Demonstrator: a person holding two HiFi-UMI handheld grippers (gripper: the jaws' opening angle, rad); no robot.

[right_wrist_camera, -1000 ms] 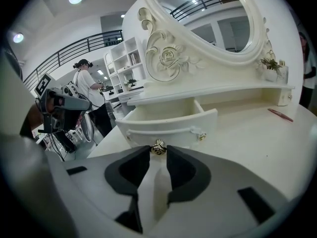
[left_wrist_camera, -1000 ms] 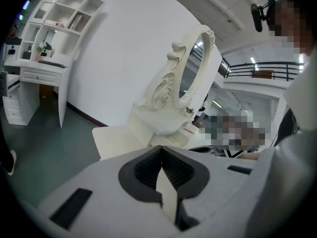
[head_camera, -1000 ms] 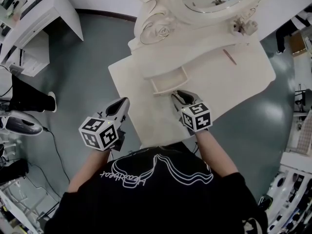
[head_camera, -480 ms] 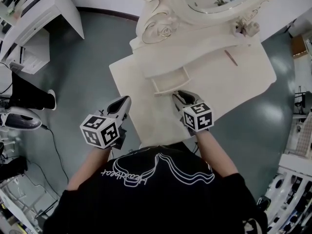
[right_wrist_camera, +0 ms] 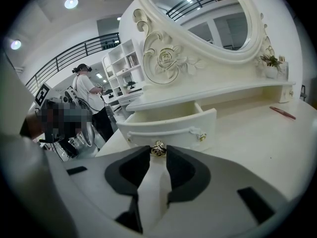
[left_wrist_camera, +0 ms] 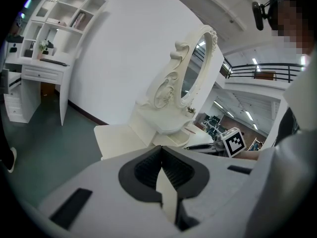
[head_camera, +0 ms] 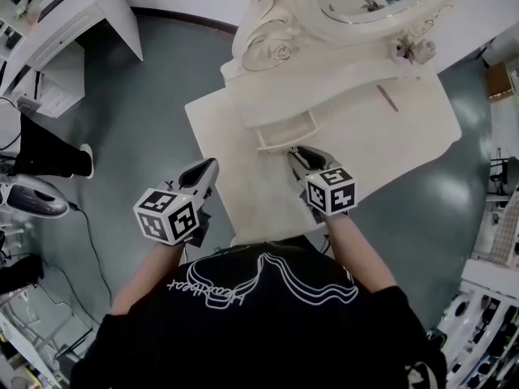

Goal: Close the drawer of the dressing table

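The drawer point(right_wrist_camera: 168, 125) stands pulled out toward me from under the mirror point(right_wrist_camera: 208, 14), so none of the closing is done yet. My right gripper point(right_wrist_camera: 158, 153) is clenched on the drawer's gold knob point(right_wrist_camera: 158, 148), straight out in front of the mirror, so the hold is made. What is left, I judge, is the whole push in until the front sits flush. My left gripper point(left_wrist_camera: 161, 152) is closed on nothing, off to the mirror's left by the desk point(head_camera: 389, 144) edge.
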